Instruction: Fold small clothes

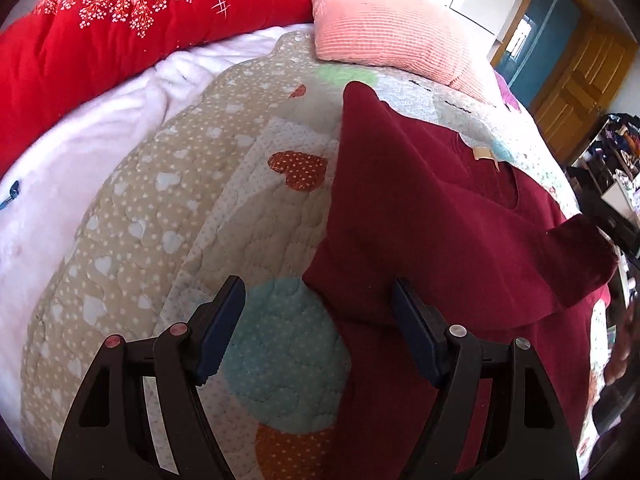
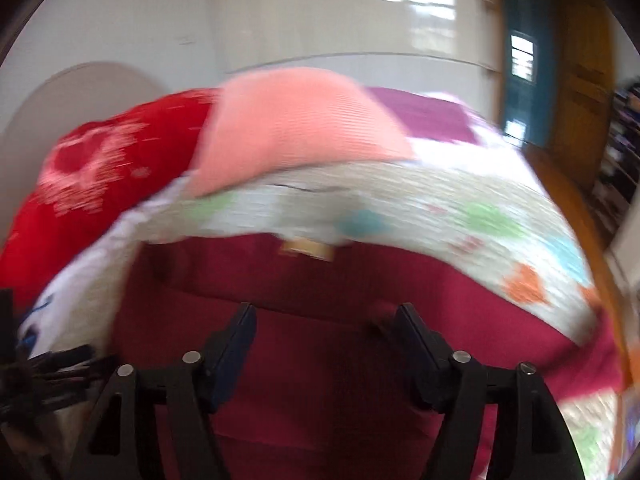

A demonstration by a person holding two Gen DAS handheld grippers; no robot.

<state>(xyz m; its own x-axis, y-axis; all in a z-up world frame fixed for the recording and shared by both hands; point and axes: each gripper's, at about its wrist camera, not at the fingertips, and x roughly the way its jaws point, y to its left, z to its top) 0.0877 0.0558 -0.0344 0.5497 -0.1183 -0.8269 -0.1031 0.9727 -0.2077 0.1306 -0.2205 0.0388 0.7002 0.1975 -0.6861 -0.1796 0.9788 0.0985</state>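
Observation:
A dark red garment (image 1: 440,216) lies on the patterned quilt (image 1: 192,200), with one side folded over and a sleeve end (image 1: 580,256) lying across it at the right. A tan label (image 1: 482,153) shows near its collar. My left gripper (image 1: 318,292) is open and empty, just above the garment's left lower edge. In the blurred right wrist view the garment (image 2: 320,360) fills the lower middle, with its label (image 2: 306,250) at the far edge. My right gripper (image 2: 326,316) is open and empty over the garment.
A red floral duvet (image 1: 120,40) and a pink pillow (image 1: 384,20) lie at the far side of the bed. A white sheet (image 1: 80,152) shows at the left. A wooden door (image 1: 580,80) and cluttered shelves (image 1: 616,168) stand at the right.

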